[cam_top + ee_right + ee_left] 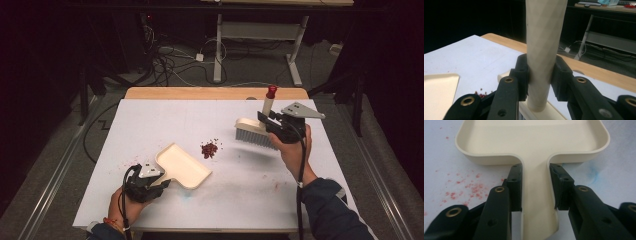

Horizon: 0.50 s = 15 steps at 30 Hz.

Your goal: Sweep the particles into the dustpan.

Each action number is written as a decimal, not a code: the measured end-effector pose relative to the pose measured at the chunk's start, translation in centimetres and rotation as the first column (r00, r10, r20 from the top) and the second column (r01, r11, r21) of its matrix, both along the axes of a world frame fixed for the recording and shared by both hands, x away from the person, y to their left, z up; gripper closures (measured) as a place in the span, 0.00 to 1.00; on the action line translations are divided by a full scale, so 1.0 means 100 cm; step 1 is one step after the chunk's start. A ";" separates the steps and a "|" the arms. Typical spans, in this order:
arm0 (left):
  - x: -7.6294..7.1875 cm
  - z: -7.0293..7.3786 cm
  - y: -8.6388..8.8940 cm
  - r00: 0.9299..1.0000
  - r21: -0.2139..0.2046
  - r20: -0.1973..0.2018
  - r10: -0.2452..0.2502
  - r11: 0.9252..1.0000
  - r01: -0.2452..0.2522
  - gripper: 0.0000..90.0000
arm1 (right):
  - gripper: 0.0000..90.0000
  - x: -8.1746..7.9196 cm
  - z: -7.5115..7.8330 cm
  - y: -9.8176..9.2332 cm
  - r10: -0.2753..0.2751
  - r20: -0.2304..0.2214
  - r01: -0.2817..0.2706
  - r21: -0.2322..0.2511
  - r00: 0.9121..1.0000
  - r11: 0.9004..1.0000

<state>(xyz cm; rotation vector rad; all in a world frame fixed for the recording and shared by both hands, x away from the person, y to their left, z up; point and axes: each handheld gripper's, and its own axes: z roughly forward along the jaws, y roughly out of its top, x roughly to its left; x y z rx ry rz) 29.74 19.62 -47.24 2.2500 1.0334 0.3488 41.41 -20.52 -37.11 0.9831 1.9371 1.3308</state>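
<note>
- Nearest the high camera, at 7 o'clock on the table [100,200], a hand carries the left gripper [162,184]; its jaws are clamped on the flat handle of the cream dustpan [184,166].
- Left gripper view: both pads press the handle's two edges just below the pan [534,142]; faint red smears mark the white surface at 8 o'clock of the jaws.
- Dustpan: it lies low on the table, its open lip facing 1 o'clock toward the debris; whether the lip touches the surface cannot be told.
- Debris: a small heap of dark red crumbs [209,149] sits near the table's centre, just beyond the pan's lip and apart from it.
- Brush: the hand brush [255,132] is at 2 o'clock of the heap, well apart from it, bristles down and seemingly clear of the table, its red-tipped handle upright.
- Right gripper [265,120]: closed on the brush handle near its base, as the right gripper view confirms [540,75].
- Judged step: bringing the brush behind the heap to sweep it into the pan.
- Technique: press the pan's lip flat on the surface and hold it steady; set the bristles down on the heap's far side; draw short, light strokes toward 7 o'clock, so crumbs neither scatter nor slip beneath the lip.
</note>
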 end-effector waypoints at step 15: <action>-0.001 -0.002 0.002 1.000 -0.008 -0.001 -0.006 1.000 0.006 0.71 | 0.78 0.051 0.002 0.063 0.003 -0.008 -0.004 -0.066 1.000 0.998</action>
